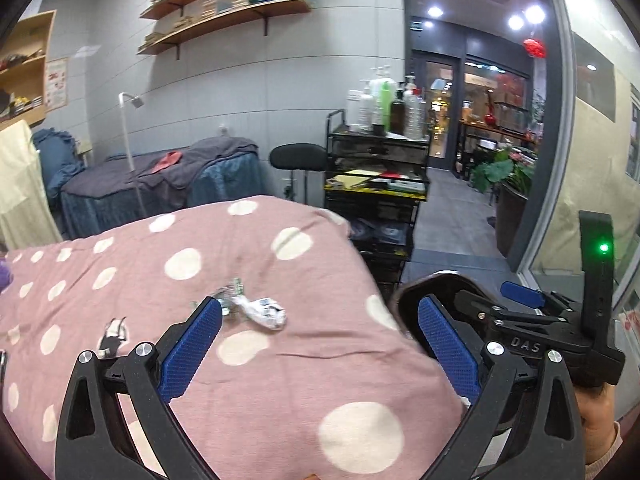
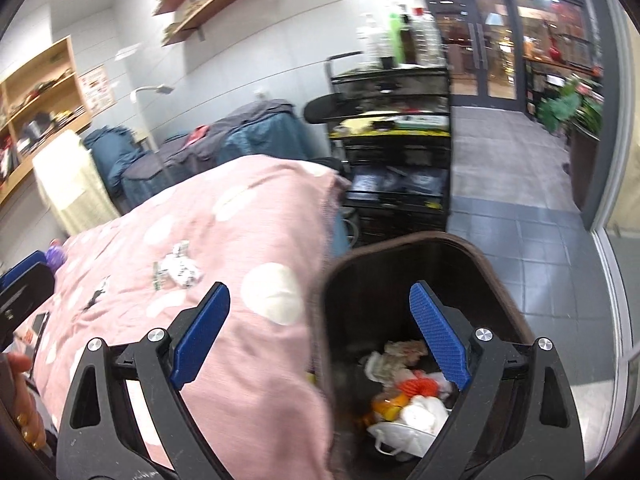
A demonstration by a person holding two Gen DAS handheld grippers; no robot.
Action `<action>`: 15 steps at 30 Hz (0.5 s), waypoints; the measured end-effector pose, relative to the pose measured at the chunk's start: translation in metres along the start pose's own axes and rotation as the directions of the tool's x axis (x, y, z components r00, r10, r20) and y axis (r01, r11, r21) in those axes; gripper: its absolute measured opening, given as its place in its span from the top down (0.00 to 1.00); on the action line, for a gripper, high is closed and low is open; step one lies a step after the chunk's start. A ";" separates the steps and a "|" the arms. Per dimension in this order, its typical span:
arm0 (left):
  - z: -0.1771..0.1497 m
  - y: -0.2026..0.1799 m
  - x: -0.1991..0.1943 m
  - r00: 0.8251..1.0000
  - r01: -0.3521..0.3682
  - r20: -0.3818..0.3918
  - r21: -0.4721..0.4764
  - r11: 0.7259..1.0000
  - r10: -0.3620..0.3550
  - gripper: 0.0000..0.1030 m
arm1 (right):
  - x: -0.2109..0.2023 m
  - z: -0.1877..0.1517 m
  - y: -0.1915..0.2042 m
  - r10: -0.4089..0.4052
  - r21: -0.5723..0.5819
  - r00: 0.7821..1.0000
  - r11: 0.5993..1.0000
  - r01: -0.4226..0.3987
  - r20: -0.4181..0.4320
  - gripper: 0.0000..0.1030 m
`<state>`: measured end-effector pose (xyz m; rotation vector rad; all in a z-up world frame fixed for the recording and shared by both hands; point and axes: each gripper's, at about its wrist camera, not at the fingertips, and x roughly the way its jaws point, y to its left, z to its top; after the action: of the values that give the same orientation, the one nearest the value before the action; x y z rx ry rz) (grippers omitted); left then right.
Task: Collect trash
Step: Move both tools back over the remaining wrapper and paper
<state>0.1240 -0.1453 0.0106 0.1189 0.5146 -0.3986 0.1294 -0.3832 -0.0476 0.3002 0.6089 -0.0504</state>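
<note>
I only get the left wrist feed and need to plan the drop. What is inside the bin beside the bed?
Observer: The bin already holds trash: crumpled tissues, something orange, and a white face mask on top.
Operator: Where is the right gripper?
Observer: The right gripper is above the bin's near rim, jaws open and empty.
Operator: Anything left on the bed?
Observer: The crumpled wrappers lie on the pink spotted blanket, apart from the bin.

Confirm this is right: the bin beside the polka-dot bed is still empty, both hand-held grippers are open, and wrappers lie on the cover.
Not quite: the bin already holds trash, as the right wrist view shows. The rest stands: both hand-held grippers are open, and wrappers lie on the cover.
</note>
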 end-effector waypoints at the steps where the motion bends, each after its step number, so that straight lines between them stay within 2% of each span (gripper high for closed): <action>1: 0.000 0.008 0.001 1.000 -0.012 -0.005 -0.010 1.000 0.012 0.06 | 0.002 0.001 0.007 0.012 -0.014 1.000 1.000 -0.012 -0.002 0.12; 9: -0.011 0.071 0.003 0.994 -0.099 -0.054 -0.077 0.992 0.095 0.06 | 0.028 0.011 0.067 0.109 -0.127 0.992 0.985 -0.116 -0.059 0.10; 15: -0.023 0.121 0.014 0.979 -0.179 -0.121 -0.114 0.977 0.165 0.06 | 0.055 0.018 0.104 0.151 -0.198 0.979 0.964 -0.176 -0.138 0.10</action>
<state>0.1726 -0.0343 -0.0151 0.0651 0.6326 -0.1904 0.1979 -0.2866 -0.0376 0.1486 0.7025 0.1919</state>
